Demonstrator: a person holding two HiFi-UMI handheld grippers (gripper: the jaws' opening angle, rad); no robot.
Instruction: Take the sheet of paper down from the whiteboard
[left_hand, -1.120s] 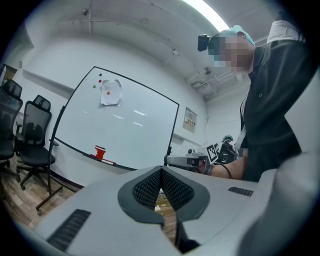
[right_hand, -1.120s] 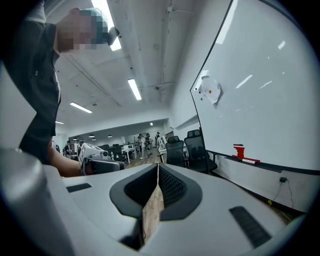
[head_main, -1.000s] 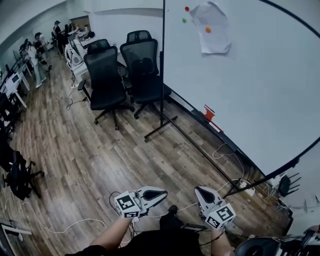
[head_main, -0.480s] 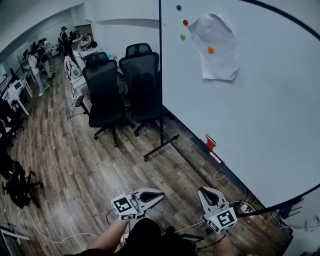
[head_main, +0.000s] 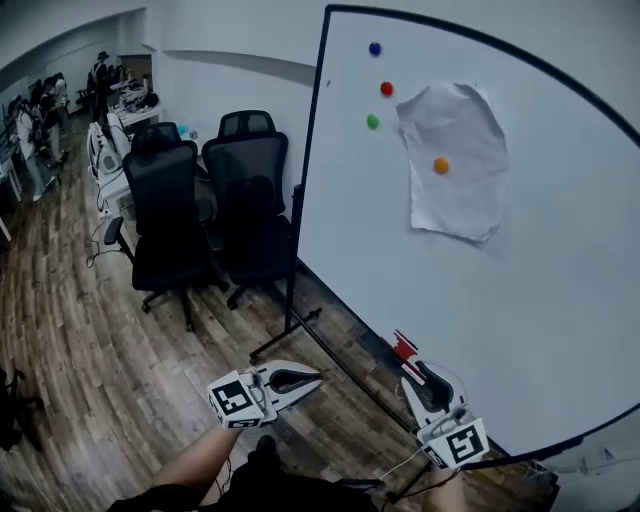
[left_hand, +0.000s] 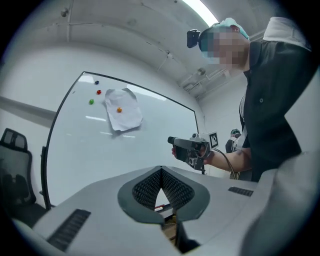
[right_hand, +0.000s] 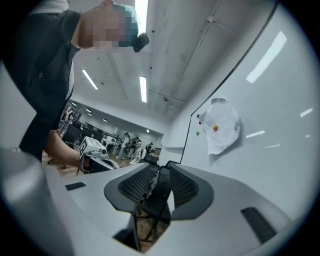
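The sheet of paper hung upper right, pinned to the whiteboard by an orange magnet. Down low, well short of it, the left gripper sat clamped on nothing. The right gripper had its jaws opening, empty too.

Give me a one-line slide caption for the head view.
Sheet of paper under an orange magnet on the whiteboard; below, left gripper shut, right gripper opening its jaws, both empty.

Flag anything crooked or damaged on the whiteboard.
The sheet of paper hangs wrinkled and slightly askew, held by one orange magnet; the blue magnet, red magnet and green magnet beside it hold nothing.
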